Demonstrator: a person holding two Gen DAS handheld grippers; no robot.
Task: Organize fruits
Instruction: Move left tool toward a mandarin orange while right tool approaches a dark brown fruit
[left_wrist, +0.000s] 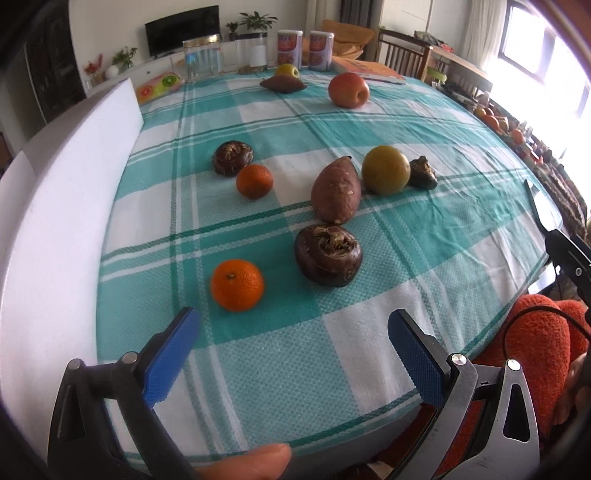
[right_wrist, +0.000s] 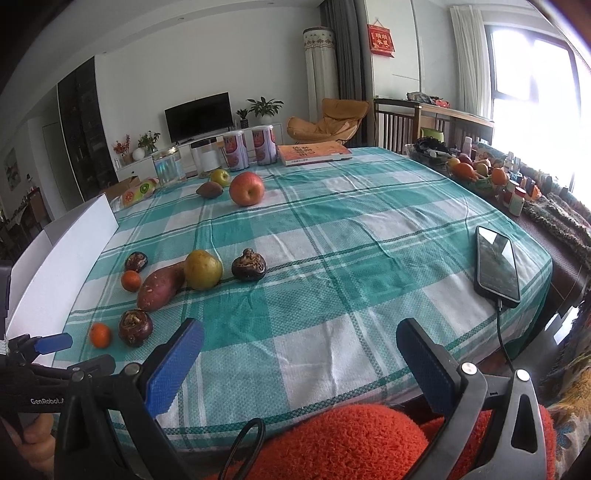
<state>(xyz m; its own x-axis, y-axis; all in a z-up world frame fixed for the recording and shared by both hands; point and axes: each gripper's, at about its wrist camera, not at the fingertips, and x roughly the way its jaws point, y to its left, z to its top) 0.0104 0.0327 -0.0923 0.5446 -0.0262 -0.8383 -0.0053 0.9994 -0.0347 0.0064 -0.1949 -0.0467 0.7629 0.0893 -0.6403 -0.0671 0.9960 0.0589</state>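
Observation:
On the green checked tablecloth (left_wrist: 424, 236) lie a near orange (left_wrist: 237, 284), a dark water chestnut (left_wrist: 328, 255), a sweet potato (left_wrist: 335, 190), a yellow-green pear (left_wrist: 385, 169), a small dark chestnut (left_wrist: 423, 172), a second orange (left_wrist: 254, 181) and another chestnut (left_wrist: 232, 158). Farther back lie a red apple (left_wrist: 348, 89), a sweet potato (left_wrist: 282, 84) and a green apple (left_wrist: 287, 69). My left gripper (left_wrist: 293, 328) is open and empty, just short of the near orange. My right gripper (right_wrist: 300, 341) is open and empty over the table's near edge, right of the fruits (right_wrist: 203, 269).
A white foam board (left_wrist: 66, 206) stands along the left edge. Jars (left_wrist: 201, 59) and cans (left_wrist: 290, 48) and a book (right_wrist: 314, 152) stand at the far edge. A phone (right_wrist: 496, 266) with its cable lies at the right. A fruit bowl (right_wrist: 474, 171) sits on a side bench.

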